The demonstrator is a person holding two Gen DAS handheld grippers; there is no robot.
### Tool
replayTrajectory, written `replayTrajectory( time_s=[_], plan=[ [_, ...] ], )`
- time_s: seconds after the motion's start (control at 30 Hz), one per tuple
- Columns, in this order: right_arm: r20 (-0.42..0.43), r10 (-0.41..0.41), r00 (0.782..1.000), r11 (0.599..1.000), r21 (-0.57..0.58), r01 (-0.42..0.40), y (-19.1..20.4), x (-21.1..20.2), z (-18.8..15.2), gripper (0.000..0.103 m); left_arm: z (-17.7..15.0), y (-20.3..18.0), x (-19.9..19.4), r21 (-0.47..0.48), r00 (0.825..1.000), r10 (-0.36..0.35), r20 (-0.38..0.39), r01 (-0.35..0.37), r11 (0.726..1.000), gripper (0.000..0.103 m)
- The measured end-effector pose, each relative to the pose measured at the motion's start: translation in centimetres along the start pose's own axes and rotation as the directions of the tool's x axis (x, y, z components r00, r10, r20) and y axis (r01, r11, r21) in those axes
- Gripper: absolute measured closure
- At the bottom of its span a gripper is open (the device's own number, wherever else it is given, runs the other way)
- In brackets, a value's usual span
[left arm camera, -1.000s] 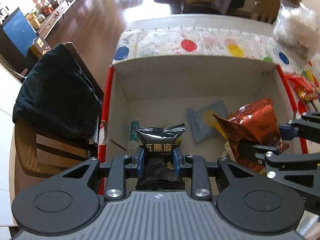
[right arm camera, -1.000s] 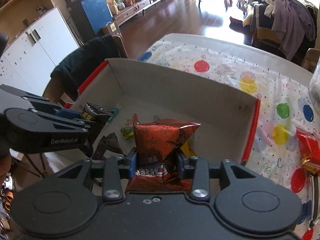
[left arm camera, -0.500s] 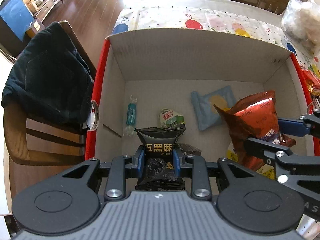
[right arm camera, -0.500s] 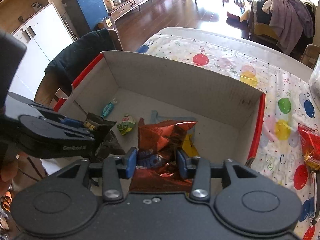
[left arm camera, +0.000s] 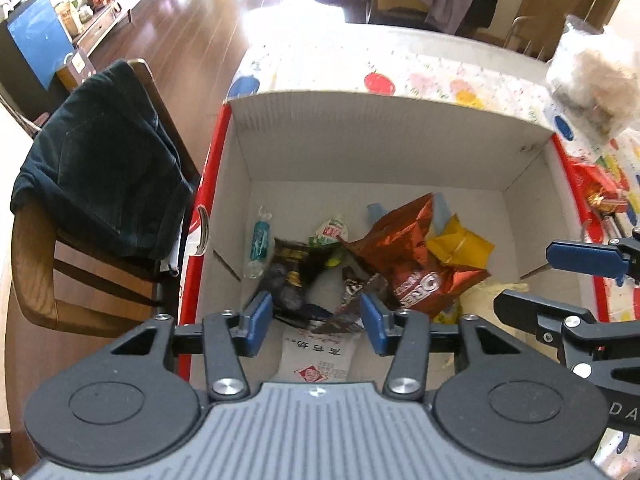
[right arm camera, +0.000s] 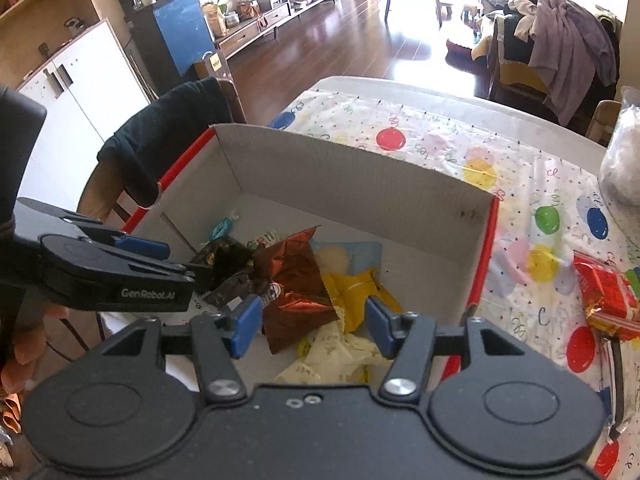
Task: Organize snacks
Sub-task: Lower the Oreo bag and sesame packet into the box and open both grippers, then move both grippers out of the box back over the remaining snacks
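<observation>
Table (right arm camera: 440,136) bears box (right arm camera: 360,188), red packets (right arm camera: 608,292).

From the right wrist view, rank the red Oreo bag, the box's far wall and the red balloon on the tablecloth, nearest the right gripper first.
1. Red Oreo bag, in the box, just beyond the right gripper.
2. Box's far wall, behind the snacks.
3. Red balloon, on the tablecloth past the box.

The box (left arm camera: 384,148) is grey inside with red outer walls. In it lie a copper-red foil packet (left arm camera: 412,256), a yellow packet (left arm camera: 460,244), a black packet (left arm camera: 290,276) and a pale blue packet (right arm camera: 360,254). The table (right arm camera: 460,140) wears a white cloth with coloured balloons. Each tool has blue pads (left arm camera: 258,314) on black arms.
</observation>
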State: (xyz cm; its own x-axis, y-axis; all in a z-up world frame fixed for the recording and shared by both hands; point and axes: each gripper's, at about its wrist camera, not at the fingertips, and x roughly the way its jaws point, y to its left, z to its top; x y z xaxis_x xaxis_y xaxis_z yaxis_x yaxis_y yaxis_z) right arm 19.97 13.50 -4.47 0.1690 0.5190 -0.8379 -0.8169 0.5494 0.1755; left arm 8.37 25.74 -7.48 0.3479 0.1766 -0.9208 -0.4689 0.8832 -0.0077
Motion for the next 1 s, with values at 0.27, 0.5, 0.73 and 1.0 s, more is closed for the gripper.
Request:
replayTrajectory(
  time_s=[0.27, 0.5, 0.73, 1.0],
  plan=[
    [0.058, -0.007, 0.998, 1.0, 0.006, 0.006, 0.0, -3.1, -0.6, 0.033, -0.6, -1.0, -3.3, 0.027, 0.996, -0.033, 0.08, 0.031, 0.999, 0.045],
    [0.107, -0.007, 0.994, 0.999, 0.033, 0.004, -0.7, -5.6, -1.4, 0.019, -1.0, -2.2, -6.2, 0.058, 0.985, -0.076, 0.154, 0.067, 0.996, 0.032],
    [0.154, 0.003, 0.988, 0.999, 0.042, -0.009, -1.9, -8.4, -2.4, 0.012, -1.6, -4.7, -8.3, 0.086, 0.971, -0.115, 0.21, 0.099, 0.991, 0.026],
    [0.202, -0.002, 0.979, 0.998, 0.061, -0.01, -5.7, -11.9, -4.4, 0.0, -1.4, -9.2, -9.7, 0.102, 0.953, -0.175, 0.246, 0.154, 0.983, 0.02]
  ],
)
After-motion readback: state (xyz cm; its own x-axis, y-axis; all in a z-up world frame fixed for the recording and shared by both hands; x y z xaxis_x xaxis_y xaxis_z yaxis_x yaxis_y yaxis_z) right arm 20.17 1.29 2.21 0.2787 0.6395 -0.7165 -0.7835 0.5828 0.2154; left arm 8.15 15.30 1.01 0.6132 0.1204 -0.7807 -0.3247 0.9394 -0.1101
